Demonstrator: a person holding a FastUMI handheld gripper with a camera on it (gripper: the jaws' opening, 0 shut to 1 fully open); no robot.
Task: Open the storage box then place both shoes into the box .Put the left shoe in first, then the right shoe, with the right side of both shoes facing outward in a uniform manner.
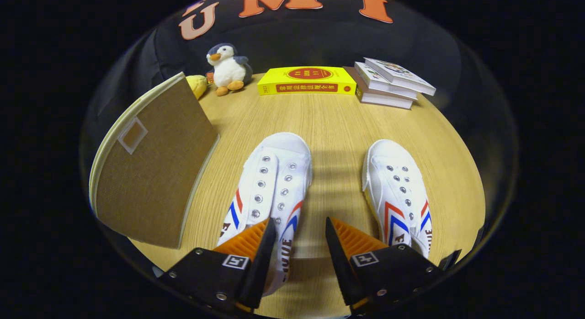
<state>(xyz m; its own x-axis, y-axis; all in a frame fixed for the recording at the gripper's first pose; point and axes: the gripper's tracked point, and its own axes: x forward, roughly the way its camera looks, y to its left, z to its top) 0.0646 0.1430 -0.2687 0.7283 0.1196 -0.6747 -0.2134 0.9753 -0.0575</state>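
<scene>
Gripper (299,227) fingers apart, holding nothing, above wooden table (336,122). Left white sneaker (269,182) partly under left finger; right sneaker (397,191) beside right finger. Storage box (151,172) (lid closed) left of sneakers.

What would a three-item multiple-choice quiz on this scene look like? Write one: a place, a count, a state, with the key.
1. Where is the storage box?
A. beside the left-hand shoe
B. on the books
C. between the shoes

2. How many white shoes are on the table?
A. one
B. two
C. three

3. How are the fingers of the hand-held gripper?
A. shut on a shoe
B. shut on the penguin toy
C. apart, holding nothing

Key: 1 A, the box stands next to that shoe, far from the right-hand shoe. 2 B, one shoe lies on each side of the fingers. 3 C, bare table shows between them.
</scene>
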